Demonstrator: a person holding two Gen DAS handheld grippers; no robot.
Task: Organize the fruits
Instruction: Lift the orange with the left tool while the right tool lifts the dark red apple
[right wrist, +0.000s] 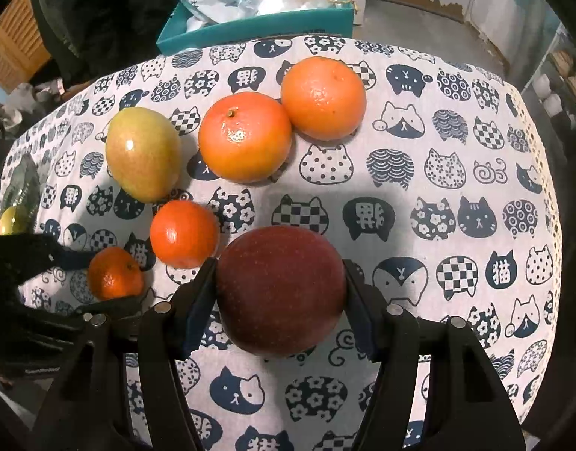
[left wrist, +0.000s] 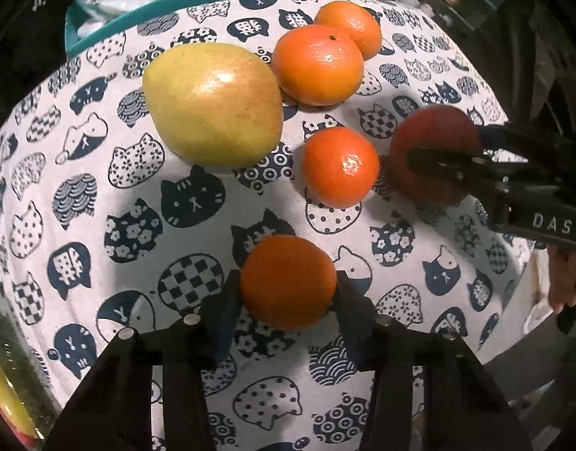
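Clamped between the left gripper (left wrist: 288, 289) fingers sits a small mandarin (left wrist: 288, 282), low over the cat-print tablecloth (left wrist: 100, 188). To its right, the right gripper (right wrist: 280, 293) is closed on a red apple (right wrist: 280, 289). Just beyond both lie another mandarin (left wrist: 340, 167), a pear (left wrist: 212, 105) and two oranges (left wrist: 318, 64), crowding any forward path. Lifting clear is likely safest.

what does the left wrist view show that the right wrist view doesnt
Only the left wrist view shows the left gripper head-on, its fingers either side of a small orange, and the DAS lettering on the right gripper.
Only the right wrist view shows the right gripper head-on around the red apple, plus bare cloth to its right.
Both show the pear, three loose oranges, the cat-print cloth and the teal box.
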